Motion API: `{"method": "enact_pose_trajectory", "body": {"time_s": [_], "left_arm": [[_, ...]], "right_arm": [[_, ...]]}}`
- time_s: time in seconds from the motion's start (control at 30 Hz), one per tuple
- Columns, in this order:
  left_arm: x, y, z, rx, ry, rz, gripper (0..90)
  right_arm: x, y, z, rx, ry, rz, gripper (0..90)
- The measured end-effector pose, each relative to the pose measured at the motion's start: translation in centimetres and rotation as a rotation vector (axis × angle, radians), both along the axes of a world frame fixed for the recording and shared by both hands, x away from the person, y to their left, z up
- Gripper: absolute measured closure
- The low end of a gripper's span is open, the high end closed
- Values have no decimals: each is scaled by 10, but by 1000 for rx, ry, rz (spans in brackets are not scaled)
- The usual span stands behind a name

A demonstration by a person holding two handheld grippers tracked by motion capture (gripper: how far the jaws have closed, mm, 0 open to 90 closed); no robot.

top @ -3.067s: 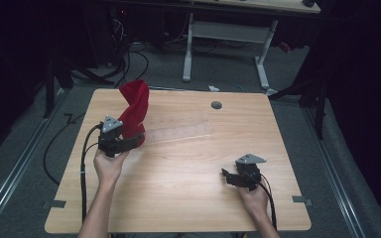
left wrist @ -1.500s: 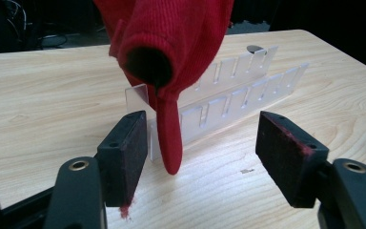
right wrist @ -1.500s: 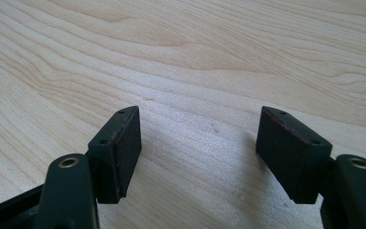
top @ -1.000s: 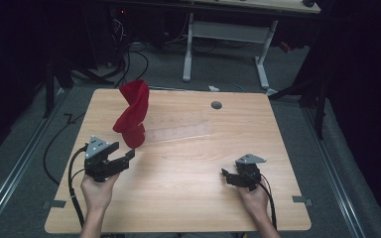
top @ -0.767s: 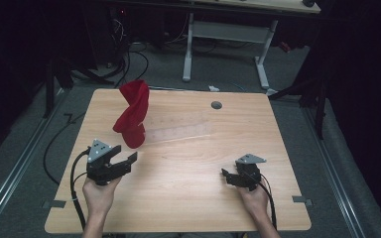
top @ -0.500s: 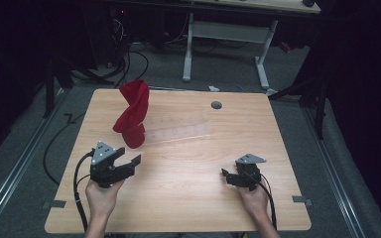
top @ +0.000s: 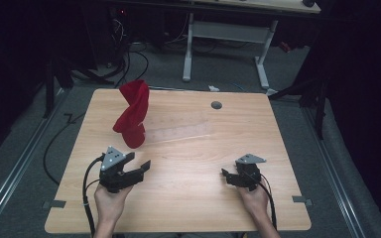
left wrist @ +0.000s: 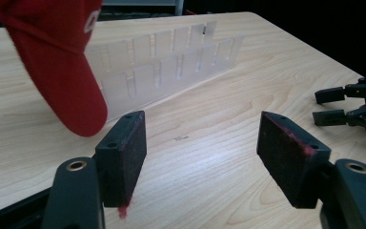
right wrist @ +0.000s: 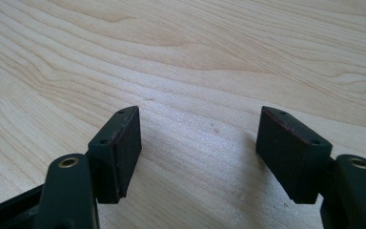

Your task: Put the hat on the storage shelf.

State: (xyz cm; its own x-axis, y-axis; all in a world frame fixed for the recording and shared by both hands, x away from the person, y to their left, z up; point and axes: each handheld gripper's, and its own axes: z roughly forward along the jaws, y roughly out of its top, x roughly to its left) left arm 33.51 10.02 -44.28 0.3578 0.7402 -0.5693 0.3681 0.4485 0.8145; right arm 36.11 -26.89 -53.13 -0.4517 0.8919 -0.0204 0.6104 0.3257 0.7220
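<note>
A red cap [top: 131,115] is seen propped upright on the left end of a clear slotted plastic rack [top: 178,133], which lies across the far-middle part of the light wooden desk [top: 188,208]. In the high view the left gripper [top: 138,169] is held in the person's left hand [top: 110,202] at the near left of the desk, its jaws spread apart and nothing gripped between them; the cap stands just beyond it, apart from the jaws and slightly to their far-left side. In the left gripper view the cap's brim [left wrist: 71,90] hangs down close above and behind the tip of the left-hand pad [left wrist: 126,157], though contact cannot be confirmed, and red lint is seen on both pads. The rack [left wrist: 171,62] is shown behind the cap, running away across the desk, with its upright dividers empty. The right gripper [top: 226,175] is held in the right hand [top: 252,198] at the near right of the desk, well apart from the cap and the rack. In the right gripper view its jaws are shown released and wide apart, with bare wood grain of the desk [right wrist: 195,57] between and beyond them. A round grommet hole [top: 216,105] is seen near the far edge of the desk, and cables [top: 87,188] trail from the left gripper toward the near edge.
</note>
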Motion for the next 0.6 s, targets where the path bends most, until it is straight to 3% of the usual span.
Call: {"method": "enact_pose_trajectory", "body": {"time_s": [0.6], "left_arm": [[-2,-29,-19,1,39,-73,339]], "right_arm": [[0,0,0,0,0,0,322]]}}
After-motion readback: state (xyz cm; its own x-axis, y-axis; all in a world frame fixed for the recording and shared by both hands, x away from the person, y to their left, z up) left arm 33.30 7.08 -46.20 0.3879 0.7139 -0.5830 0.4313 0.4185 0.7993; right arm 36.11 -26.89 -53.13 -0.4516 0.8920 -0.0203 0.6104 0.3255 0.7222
